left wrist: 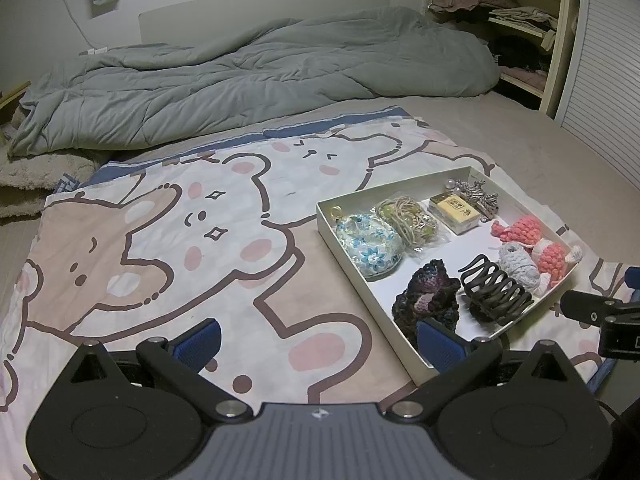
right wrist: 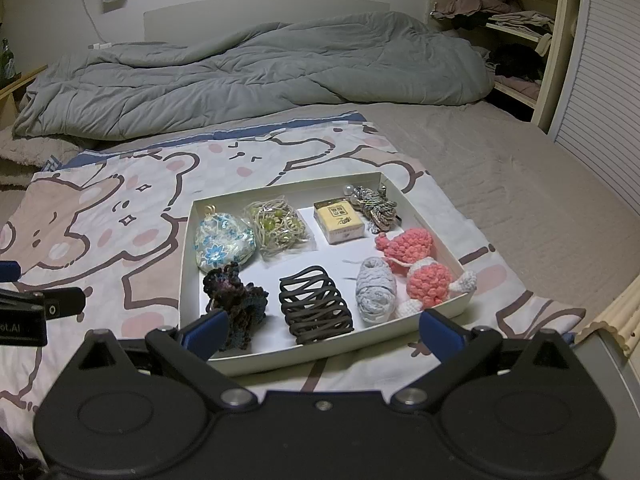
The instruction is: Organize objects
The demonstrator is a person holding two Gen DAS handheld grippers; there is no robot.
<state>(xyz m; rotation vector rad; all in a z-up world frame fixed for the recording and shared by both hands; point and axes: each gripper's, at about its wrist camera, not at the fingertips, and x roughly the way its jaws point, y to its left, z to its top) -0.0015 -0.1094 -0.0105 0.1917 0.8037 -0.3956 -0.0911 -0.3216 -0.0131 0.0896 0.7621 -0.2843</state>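
Your shallow white cardboard tray (right wrist: 188, 264) on the cartoon-bear bedsheet (right wrist: 100, 216) already holds every visible item, among them the dark brown plastic claw clip (right wrist: 316, 306) and the dark crocheted scrunchie (right wrist: 236, 300); little appears left to sort. Both the left hand-held gripper (left wrist: 318, 338) and the right hand-held gripper (right wrist: 322, 330) stand wide open and empty, the tray just ahead of the right one and ahead-right of the left.

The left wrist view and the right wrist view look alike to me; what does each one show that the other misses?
Only the left wrist view: the other gripper's black tip at its right edge, and more bear-print sheet left of the box.

Only the right wrist view: a green bottle at far left and a ribbed cream edge at lower right.

Both: the white box of trinkets, the black hair claw, the grey duvet and open grippers.
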